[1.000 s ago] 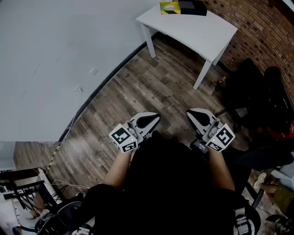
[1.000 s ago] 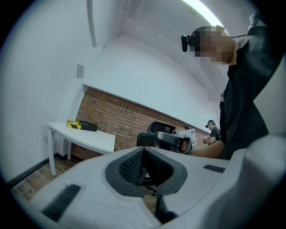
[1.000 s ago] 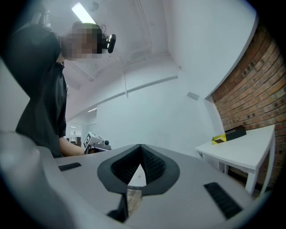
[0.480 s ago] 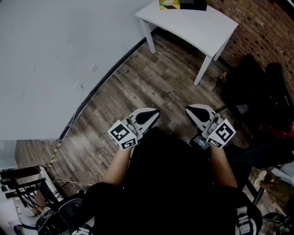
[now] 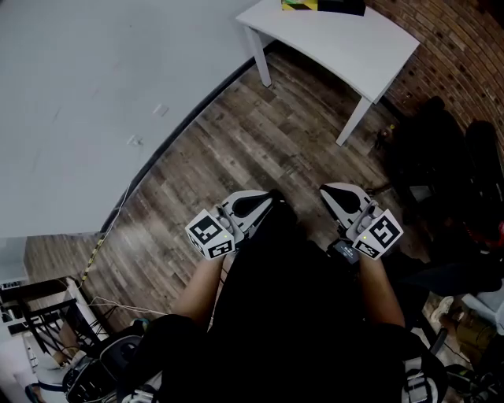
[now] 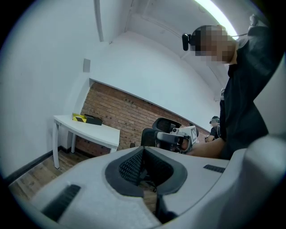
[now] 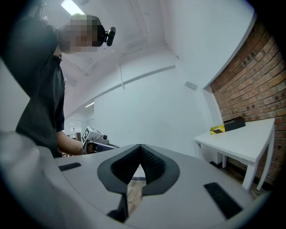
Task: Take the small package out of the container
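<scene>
Left claw (image 5: 266, 198) and right claw (image 5: 327, 192) both closed, empty, held side by side above wood floor (image 5: 236, 134). Yellow package (image 5: 299, 5) just beside black box (image 5: 342, 6) at far edge of white table (image 5: 346, 39), well apart from claws.

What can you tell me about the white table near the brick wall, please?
The white table has a plain, smooth top with a rounded corner and slim, straight white legs, two of which show in the head view. It stands upright on the wood-plank floor, close to the brick wall; whether it touches the wall cannot be told. At its back edge a yellow-and-black item and a black box lie side by side. The rest of the top that shows is bare.
</scene>
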Action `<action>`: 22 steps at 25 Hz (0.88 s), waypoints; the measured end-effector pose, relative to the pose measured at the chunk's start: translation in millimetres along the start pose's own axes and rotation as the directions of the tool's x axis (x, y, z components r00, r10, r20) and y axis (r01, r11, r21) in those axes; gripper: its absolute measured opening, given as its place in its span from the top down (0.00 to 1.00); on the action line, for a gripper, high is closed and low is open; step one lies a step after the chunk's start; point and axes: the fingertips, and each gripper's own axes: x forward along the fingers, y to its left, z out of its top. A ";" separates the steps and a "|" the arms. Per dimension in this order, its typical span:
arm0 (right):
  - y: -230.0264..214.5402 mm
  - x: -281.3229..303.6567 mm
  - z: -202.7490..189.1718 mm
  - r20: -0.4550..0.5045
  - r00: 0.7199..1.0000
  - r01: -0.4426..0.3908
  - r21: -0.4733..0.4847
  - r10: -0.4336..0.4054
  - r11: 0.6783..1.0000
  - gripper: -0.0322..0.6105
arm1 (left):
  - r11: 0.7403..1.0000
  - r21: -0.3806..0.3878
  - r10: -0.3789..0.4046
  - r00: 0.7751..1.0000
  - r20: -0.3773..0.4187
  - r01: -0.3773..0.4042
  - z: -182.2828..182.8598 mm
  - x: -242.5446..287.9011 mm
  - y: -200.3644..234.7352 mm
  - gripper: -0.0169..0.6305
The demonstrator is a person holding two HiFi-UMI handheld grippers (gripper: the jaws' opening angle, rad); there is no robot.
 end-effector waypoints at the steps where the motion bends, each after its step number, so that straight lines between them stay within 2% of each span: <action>1: -4.9 3.7 -1.0 -0.009 1.000 0.005 0.003 -0.005 1.000 0.94 | 1.000 -0.002 0.004 1.000 0.003 -0.004 1.2 2.0 7.7 0.95; 6: -32.6 23.0 3.2 -0.053 0.998 0.013 -0.017 -0.014 1.000 0.94 | 0.999 -0.037 0.035 0.997 0.061 -0.033 17.9 10.7 56.7 0.95; 11: -78.1 48.0 3.3 -0.084 0.995 0.048 0.014 -0.047 0.999 0.94 | 0.997 -0.071 0.021 0.998 0.058 -0.017 27.4 35.6 105.5 0.95; 18: -154.9 110.6 26.4 -0.119 0.992 0.049 -0.020 -0.051 0.999 0.94 | 0.997 -0.079 0.012 0.995 0.096 -0.004 65.5 69.0 187.3 0.95; 22: -179.6 153.0 38.4 -0.120 0.991 0.054 -0.022 -0.056 0.998 0.94 | 0.995 -0.095 -0.005 0.996 0.093 0.014 78.1 67.3 230.5 0.95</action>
